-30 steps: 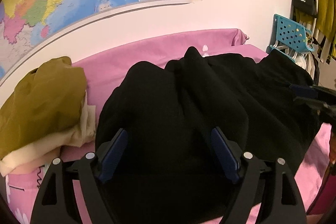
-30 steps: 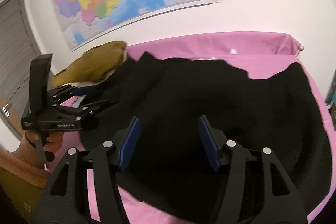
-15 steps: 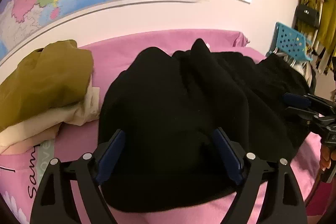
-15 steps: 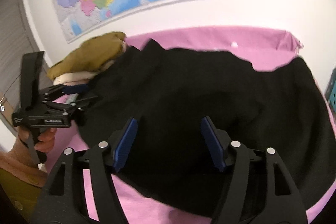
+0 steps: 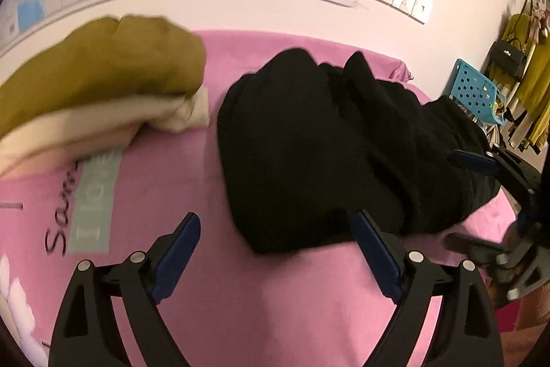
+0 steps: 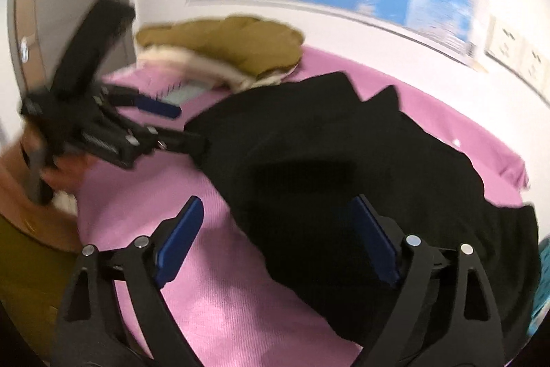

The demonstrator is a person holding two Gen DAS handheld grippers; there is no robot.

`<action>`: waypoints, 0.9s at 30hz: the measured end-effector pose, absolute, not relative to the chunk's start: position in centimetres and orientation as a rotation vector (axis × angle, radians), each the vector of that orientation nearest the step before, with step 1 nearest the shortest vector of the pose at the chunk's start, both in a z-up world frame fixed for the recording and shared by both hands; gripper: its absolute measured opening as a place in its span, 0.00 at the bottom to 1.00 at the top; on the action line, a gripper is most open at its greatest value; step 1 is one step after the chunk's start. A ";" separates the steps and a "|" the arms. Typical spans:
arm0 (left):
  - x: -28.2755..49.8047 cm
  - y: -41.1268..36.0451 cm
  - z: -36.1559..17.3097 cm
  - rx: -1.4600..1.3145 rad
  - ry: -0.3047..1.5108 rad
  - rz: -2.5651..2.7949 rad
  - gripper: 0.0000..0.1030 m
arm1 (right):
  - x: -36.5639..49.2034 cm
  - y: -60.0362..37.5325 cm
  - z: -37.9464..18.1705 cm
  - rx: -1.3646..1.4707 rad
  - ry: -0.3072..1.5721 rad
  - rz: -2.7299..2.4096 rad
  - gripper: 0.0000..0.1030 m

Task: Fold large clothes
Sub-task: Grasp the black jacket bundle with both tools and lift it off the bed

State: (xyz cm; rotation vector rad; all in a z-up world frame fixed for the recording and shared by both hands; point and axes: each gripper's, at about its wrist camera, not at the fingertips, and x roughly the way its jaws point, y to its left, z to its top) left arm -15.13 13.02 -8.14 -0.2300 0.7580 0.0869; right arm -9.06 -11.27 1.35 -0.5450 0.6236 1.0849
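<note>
Both claws, the left claw (image 5: 275, 250) and right claw (image 6: 276, 231), have just spread wide and drawn back empty, leaving the large black soft garment (image 5: 326, 147) bunched mid-bed on the pink sheet (image 5: 165, 181), so this fold looks released.
</note>
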 end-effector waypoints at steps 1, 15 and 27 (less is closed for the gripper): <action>-15.5 13.2 -8.5 -0.249 0.773 0.074 0.85 | -9.3 -10.7 0.9 -0.581 0.615 1.082 0.84; -13.9 11.6 -10.4 -0.411 0.847 -0.160 0.88 | -7.4 -9.8 -1.0 -0.589 0.628 1.018 0.40; -9.6 13.6 -10.1 -0.829 0.761 -0.270 0.92 | -5.7 -10.9 0.2 -0.403 0.679 1.042 0.36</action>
